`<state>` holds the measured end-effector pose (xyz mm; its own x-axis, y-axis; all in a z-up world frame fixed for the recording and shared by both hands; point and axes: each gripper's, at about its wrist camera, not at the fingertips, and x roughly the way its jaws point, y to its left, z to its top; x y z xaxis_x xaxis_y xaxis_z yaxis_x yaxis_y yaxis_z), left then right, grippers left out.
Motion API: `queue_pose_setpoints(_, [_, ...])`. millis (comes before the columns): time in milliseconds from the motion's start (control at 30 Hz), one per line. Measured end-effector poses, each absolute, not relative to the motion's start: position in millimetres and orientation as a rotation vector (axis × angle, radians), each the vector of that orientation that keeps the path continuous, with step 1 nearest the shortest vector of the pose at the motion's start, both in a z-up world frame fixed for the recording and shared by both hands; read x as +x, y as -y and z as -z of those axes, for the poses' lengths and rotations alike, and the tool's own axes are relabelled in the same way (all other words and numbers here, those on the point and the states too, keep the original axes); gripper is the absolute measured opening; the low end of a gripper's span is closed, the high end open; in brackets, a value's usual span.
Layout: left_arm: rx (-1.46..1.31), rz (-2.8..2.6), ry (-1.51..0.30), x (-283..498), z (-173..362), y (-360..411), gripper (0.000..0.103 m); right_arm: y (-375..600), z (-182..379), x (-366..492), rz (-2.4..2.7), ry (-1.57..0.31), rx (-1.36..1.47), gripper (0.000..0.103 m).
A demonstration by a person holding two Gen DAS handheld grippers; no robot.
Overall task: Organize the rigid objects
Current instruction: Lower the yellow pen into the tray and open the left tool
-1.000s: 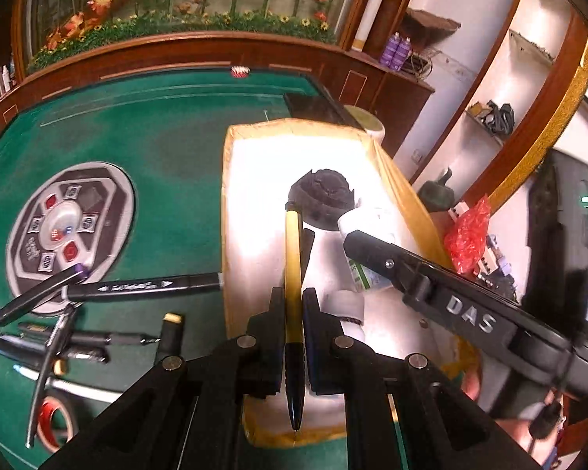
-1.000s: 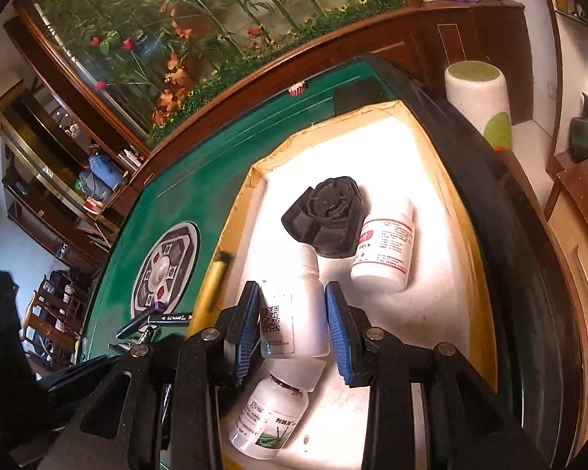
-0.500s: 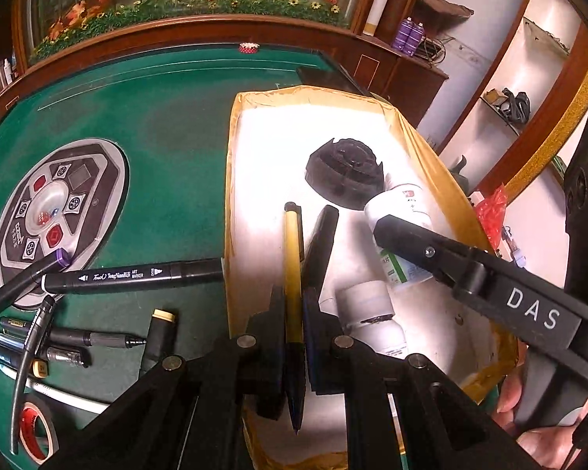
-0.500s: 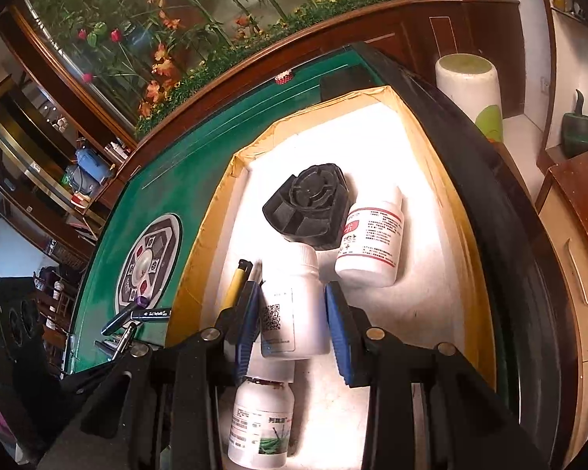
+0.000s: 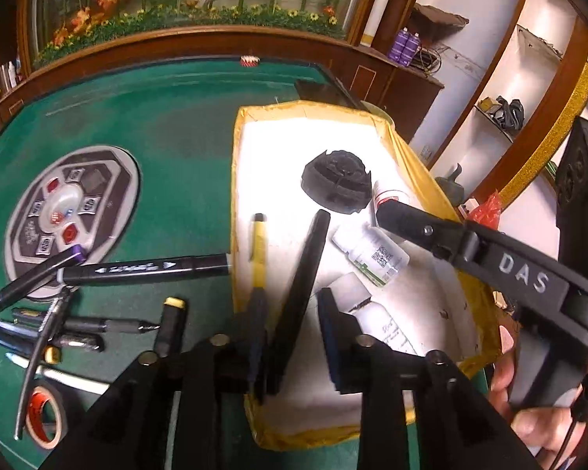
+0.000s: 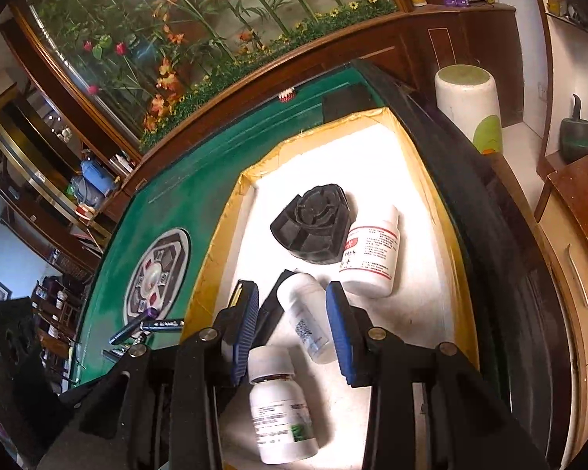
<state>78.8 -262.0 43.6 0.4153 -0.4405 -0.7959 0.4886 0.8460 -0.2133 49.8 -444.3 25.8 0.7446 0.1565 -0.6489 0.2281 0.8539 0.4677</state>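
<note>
Left tool (image 5: 292, 327): I see its jaws opening; yellow pen (image 5: 259, 252) lies free in the tray (image 5: 237, 180).
Right tool (image 6: 292, 327): released, straddling small bottle (image 6: 305, 321) in tray.
Markers (image 5: 145, 268): on desk (image 5: 168, 129).

2 close downward views, shared tray (image 5: 237, 180)

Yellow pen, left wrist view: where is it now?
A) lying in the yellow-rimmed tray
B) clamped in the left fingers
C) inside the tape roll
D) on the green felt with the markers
A: the yellow pen lies on the white floor of the tray, beside a black marker, free of the opening left gripper.
</note>
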Motion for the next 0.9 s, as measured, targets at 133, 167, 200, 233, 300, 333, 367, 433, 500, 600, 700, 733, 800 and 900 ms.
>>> queue_pose_setpoints(133, [0.031, 0.593, -0.968, 67.5, -51.6, 245.9, 0.033, 443.3, -29.5, 47.3, 0.025, -0.72, 0.568, 0.035])
queue_pose_setpoints(167, [0.031, 0.589, -0.96, 64.0, -53.3, 241.4, 0.033, 441.8, -30.3, 46.9, 0.021, -0.717, 0.565, 0.036])
queue_pose_setpoints(200, [0.034, 0.583, -0.949, 59.7, -55.3, 235.8, 0.033, 440.4, -31.2, 46.5, 0.018, -0.714, 0.564, 0.036])
queue_pose_setpoints(233, [0.035, 0.579, -0.941, 56.6, -56.9, 230.6, 0.033, 438.4, -32.1, 46.2, 0.009, -0.709, 0.56, 0.036])
queue_pose_setpoints(300, [0.031, 0.578, -0.927, 50.8, -59.7, 218.4, 0.033, 435.3, -33.9, 46.6, 0.006, -0.704, 0.547, 0.036])
queue_pose_setpoints(333, [0.029, 0.574, -0.922, 48.2, -61.1, 210.8, 0.033, 433.8, -34.4, 46.3, 0.008, -0.701, 0.541, 0.036])
queue_pose_setpoints(367, [0.023, 0.567, -0.916, 45.5, -62.5, 201.5, 0.033, 432.6, -34.5, 46.0, 0.008, -0.699, 0.537, 0.036])
queue_pose_setpoints(433, [0.013, 0.561, -0.903, 39.8, -64.0, 184.6, 0.033, 429.7, -34.5, 45.9, 0.005, -0.697, 0.527, 0.036])
queue_pose_setpoints(500, [0.012, 0.528, -0.877, 33.2, -66.1, 161.1, 0.035, 428.4, -34.4, 46.0, 0.002, -0.696, 0.524, 0.036])
queue_pose_setpoints(600, [0.003, 0.475, -0.843, 26.1, -66.2, 127.9, 0.052, 424.0, -34.8, 45.6, -0.003, -0.694, 0.516, 0.039])
queue_pose_setpoints(700, [-0.007, 0.438, -0.838, 22.7, -61.3, 101.2, 0.054, 417.0, -35.9, 44.6, -0.024, -0.691, 0.508, 0.042])
queue_pose_setpoints(733, [-0.016, 0.428, -0.845, 21.5, -58.0, 92.8, 0.054, 412.9, -36.7, 44.1, -0.035, -0.688, 0.503, 0.042])
queue_pose_setpoints(800, [-0.022, 0.417, -0.866, 19.3, -48.1, 79.4, 0.054, 401.8, -39.1, 43.0, -0.065, -0.68, 0.485, 0.042])
queue_pose_setpoints(900, [-0.012, 0.389, -0.89, 20.6, -34.2, 71.7, 0.054, 380.4, -41.4, 42.4, -0.119, -0.677, 0.442, 0.043])
